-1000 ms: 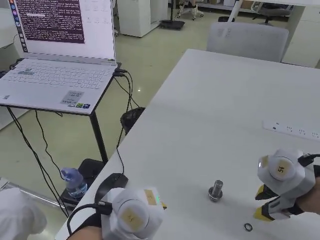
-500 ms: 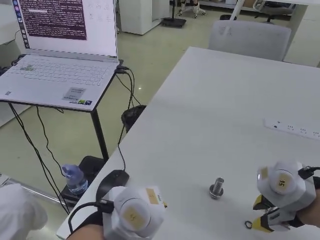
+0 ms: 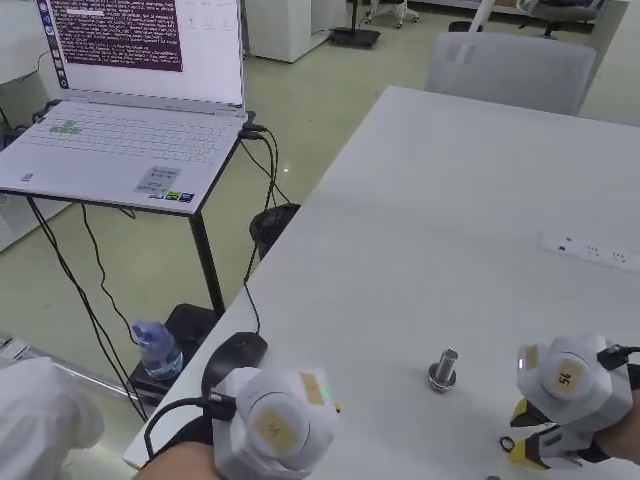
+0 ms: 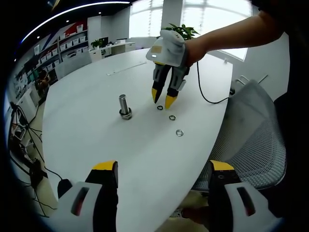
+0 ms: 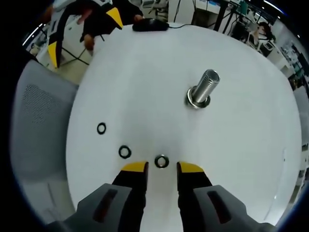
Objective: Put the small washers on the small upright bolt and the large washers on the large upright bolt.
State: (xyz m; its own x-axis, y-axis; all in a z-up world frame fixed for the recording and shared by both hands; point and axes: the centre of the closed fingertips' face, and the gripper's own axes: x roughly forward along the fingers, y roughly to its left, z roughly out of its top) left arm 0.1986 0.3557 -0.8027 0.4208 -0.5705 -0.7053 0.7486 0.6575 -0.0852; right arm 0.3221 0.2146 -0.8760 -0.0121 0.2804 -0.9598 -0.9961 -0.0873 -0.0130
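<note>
Right gripper (image 5: pixel 162 167) jaws open, straddling a washer (image 5: pixel 161 161) at bottom centre, bolt (image 5: pixel 203 88) upper right, left gripper (image 4: pixel 163 166) jaws open, empty; thin washer may skid across the desk (image 5: pixel 145 72) if pinched off-centre.

An office: an open laptop (image 3: pixel 125 110) on a stand, a white table (image 3: pixel 450 230), mesh chairs (image 3: pixel 510 68).

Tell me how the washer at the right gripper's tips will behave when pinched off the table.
The washer lies flat and thin on the smooth white table, so it will probably skid rather than lift. It is a small metal ring, so likely stiff and light. Tipped on edge, it might roll.
</note>
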